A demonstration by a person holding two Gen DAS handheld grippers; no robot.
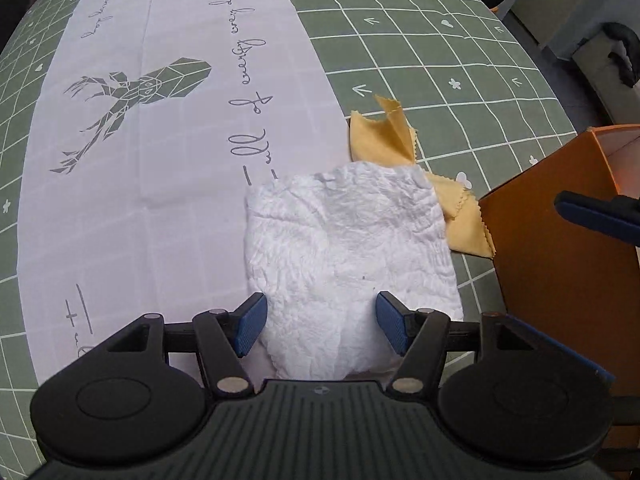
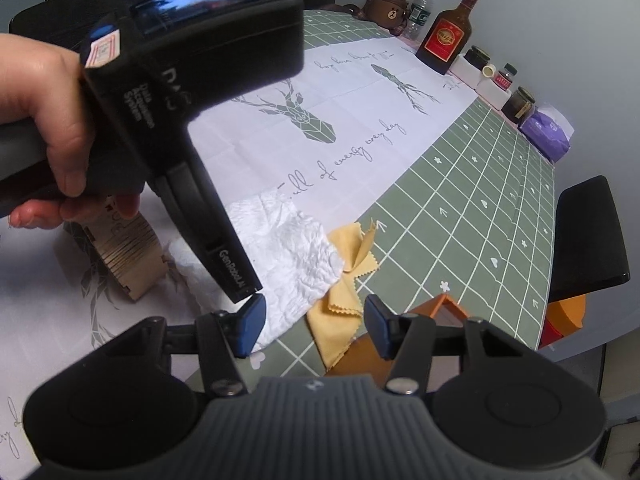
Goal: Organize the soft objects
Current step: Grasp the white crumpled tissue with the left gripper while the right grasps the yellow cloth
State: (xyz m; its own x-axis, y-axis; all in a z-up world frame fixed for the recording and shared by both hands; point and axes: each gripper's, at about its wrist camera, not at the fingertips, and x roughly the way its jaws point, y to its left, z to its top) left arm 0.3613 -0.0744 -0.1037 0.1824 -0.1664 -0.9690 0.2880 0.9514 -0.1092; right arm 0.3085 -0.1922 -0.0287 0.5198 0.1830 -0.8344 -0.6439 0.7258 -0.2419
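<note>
Your left tongs (image 1: 320, 322) hang apart over the white cloth (image 1: 348, 248) on the bench (image 1: 440, 40); right tongs (image 2: 314, 326) apart, empty, above the yellow cloth (image 2: 340, 300) beside the orange box (image 1: 560, 248).

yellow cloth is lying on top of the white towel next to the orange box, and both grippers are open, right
Not quite. The yellow cloth lies under the white towel, whose edge covers part of it, as the left wrist view shows. The rest holds: they sit next to the orange box, and the left gripper and right gripper are both open.
</note>
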